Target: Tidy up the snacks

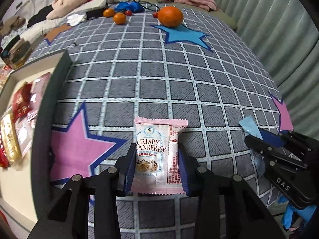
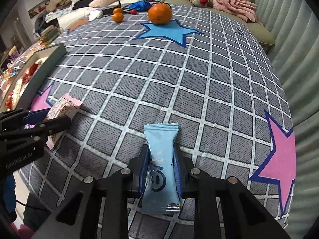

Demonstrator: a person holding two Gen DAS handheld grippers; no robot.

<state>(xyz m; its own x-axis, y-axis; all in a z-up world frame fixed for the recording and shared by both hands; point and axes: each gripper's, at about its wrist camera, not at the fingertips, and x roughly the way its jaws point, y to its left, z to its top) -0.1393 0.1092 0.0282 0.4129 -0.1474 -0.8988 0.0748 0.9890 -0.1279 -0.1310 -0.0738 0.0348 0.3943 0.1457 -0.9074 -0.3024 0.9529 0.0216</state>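
A pink-and-white cranberry nougat packet (image 1: 158, 157) is showing between the black left gripper (image 1: 157, 159) pads; a pale blue snack packet (image 2: 161, 171) is sitting in the black right gripper (image 2: 161, 169). Beneath both, the grey cloth (image 2: 179, 83) is showing white grid lines with pink and blue stars. Beyond, an orange (image 2: 160, 13) is glowing.

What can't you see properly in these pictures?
- Left wrist view: the box is cut by the edge, and its snacks are blurred.
- Left wrist view: the right gripper covers most of the blue packet.
- Right wrist view: the left gripper partly covers the pink packet.
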